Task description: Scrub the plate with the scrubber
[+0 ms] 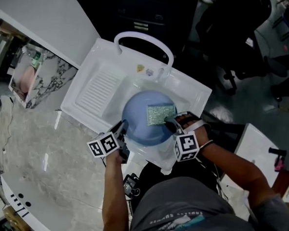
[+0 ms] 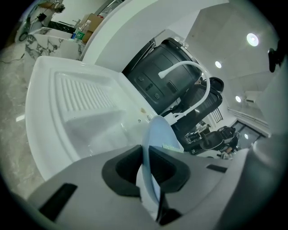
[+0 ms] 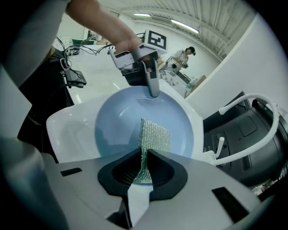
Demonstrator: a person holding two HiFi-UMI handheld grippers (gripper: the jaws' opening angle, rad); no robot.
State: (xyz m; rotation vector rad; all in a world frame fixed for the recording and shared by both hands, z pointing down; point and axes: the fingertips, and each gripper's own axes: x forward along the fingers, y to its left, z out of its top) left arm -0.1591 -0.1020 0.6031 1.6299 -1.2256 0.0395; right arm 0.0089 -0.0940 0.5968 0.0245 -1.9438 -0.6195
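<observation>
A pale blue plate [image 1: 139, 121] is tilted over the basin of a white sink [image 1: 95, 90]. My left gripper [image 1: 122, 131] grips the plate's near-left rim; in the left gripper view the plate [image 2: 158, 134] stands edge-on, pinched by the left gripper [image 2: 146, 168]. A green mesh scrubber [image 1: 160, 113] lies flat on the plate's upper right face, and my right gripper [image 1: 171, 122] is shut on its edge. In the right gripper view the scrubber [image 3: 155, 137] runs from the right gripper [image 3: 145, 168] out onto the plate [image 3: 119, 121], with the left gripper [image 3: 152, 87] clamped on the far rim.
A white arched faucet [image 1: 144, 37] stands at the sink's back, and a ribbed drainboard [image 1: 100, 88] takes up its left half. Marble counter [image 1: 35, 145] spreads to the left, with a clear box [image 1: 27, 73] on it. Black chairs [image 1: 223, 24] stand behind the sink.
</observation>
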